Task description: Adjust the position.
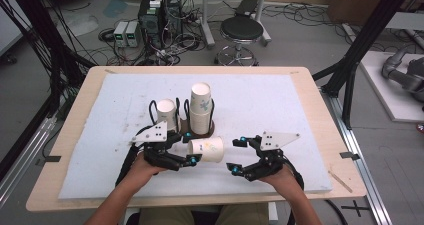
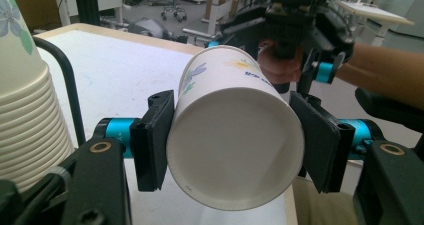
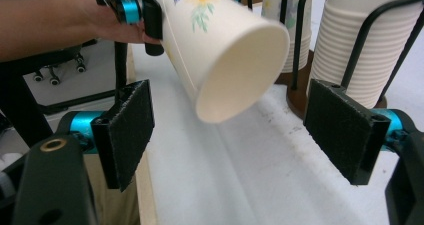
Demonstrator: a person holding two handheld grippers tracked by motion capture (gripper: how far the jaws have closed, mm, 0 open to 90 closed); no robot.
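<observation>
The left gripper [image 1: 192, 160], at lower centre of the high view, has its jaws clamped on the base end of a paper cup [image 1: 206, 149] lying sideways just above the white pad on the desk [image 1: 300, 75]. The cup bears a flower print and small blue lettering, too blurred to read. The right gripper [image 1: 234, 156], just right of the cup, has its jaws wide apart and holding nothing. Behind stand a wire cup holder [image 1: 187, 105] and a tall cup stack [image 1: 201, 109].
</observation>
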